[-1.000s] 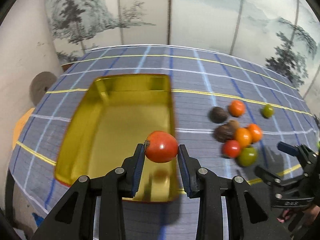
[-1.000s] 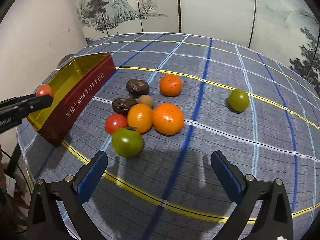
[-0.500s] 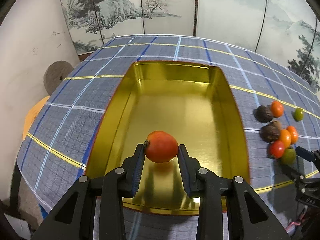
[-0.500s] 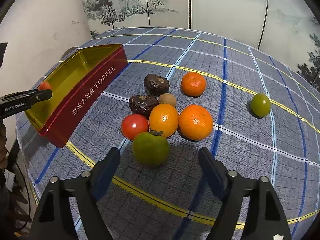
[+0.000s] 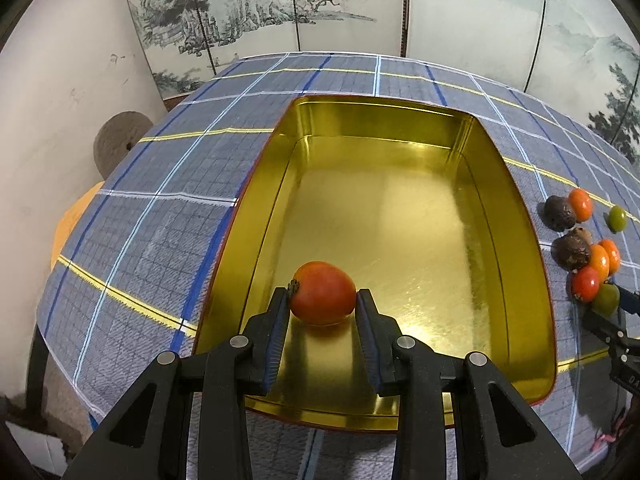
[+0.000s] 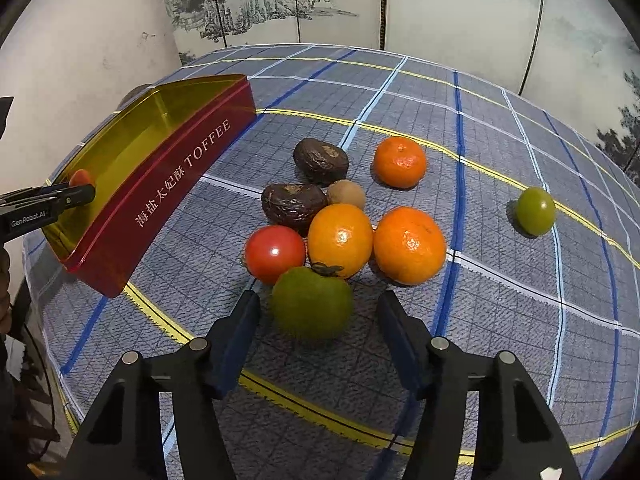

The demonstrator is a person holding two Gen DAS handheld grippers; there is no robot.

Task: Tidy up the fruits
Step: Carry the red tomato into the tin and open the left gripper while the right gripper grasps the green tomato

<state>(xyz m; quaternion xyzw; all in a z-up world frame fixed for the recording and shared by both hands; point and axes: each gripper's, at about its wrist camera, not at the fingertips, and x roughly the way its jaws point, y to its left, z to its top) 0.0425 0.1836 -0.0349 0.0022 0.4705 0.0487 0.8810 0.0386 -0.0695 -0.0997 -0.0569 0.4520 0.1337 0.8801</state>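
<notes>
Gold tin (image 5: 516,216) now fills the left wrist view: a second ago the left gripper (image 5: 322,304) hung at the tin's near right rim, and it has since carried its red tomato (image 5: 322,293) over the floor at the near end, pads clamped on it. Release looks like the next step. Meanwhile the right gripper (image 6: 316,314), wide open a second ago, has come in around the green tomato (image 6: 312,303) at the near edge of the fruit cluster on the desk (image 6: 500,300); its jaws are closing, with the fruit between them and gaps showing on both sides. So one fruit is nearly stowed and the next is being taken.
</notes>
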